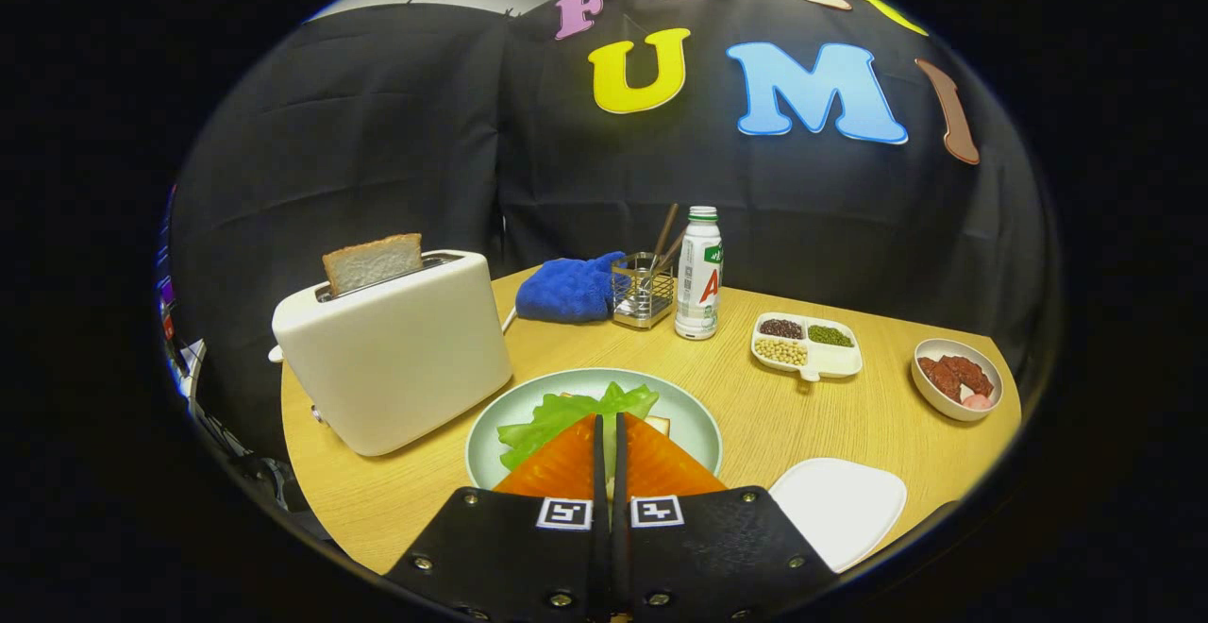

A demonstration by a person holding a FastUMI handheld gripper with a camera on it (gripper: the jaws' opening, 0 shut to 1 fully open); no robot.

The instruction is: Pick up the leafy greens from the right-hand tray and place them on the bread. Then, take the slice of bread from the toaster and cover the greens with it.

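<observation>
**One slice waits in the toaster, greens lie on the plate**

One white rectangular toaster (396, 351) stands on the left side of the round wooden table (755, 415), and a slice of brown-crusted bread (374, 261) stands upright in its slot, half out of it. Just right of the toaster, directly ahead of the fingers, sits a pale green round plate (694, 420). On this plate lies a light green leaf of lettuce (566, 411), and a small corner of a bread slice (659, 425) is visible under it, beside the right finger. The gripper (609, 425) hovers over the plate with its two fingers pressed together; only a thin line shows between them, and nothing is held there.

Behind the plate, near the wall, lie a blue fluffy cloth (566, 290), then a small wire basket with sticks (645, 291), then a white plastic bottle (699, 274). Further right is a white divided dish with beans (807, 346), and after it a white bowl with red-brown pieces (956, 378). Near the right finger lies a flat white tray (838, 507).
</observation>
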